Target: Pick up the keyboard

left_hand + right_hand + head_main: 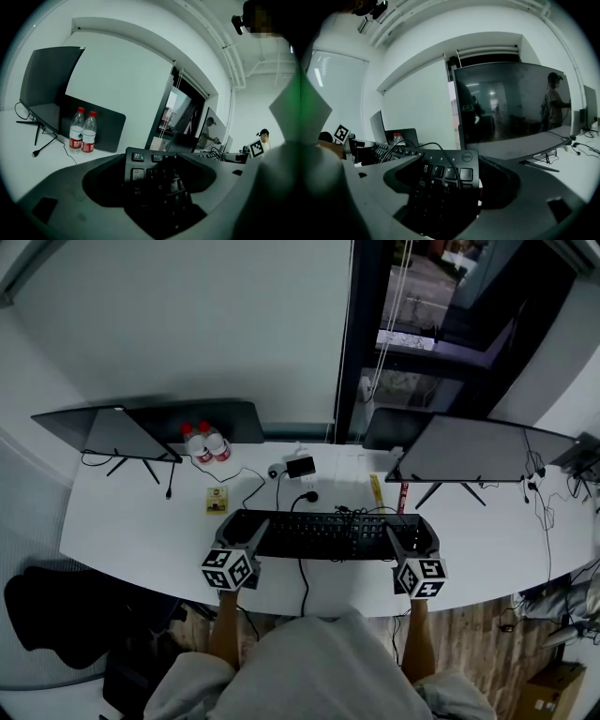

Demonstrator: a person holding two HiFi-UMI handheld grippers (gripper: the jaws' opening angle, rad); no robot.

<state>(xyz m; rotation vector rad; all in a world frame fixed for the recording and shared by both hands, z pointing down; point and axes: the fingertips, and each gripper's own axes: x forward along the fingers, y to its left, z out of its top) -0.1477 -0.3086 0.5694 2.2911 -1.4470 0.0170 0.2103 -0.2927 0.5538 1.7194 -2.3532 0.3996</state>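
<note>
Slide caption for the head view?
Two-handed grasp: left tool and right tool grip opposite ends of the black keyboard at a white desk.

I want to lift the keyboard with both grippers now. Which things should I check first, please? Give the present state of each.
1. Left gripper has the left end of the keyboard between its jaws: ok.
2. Right gripper has the right end between its jaws: ok.
3. Both grips firm: cannot tell.
4. Keys free of cables: not ok, a cable lies across the right end and may snag.
5. Bottles and yellow box apart from the keyboard: ok.
</note>
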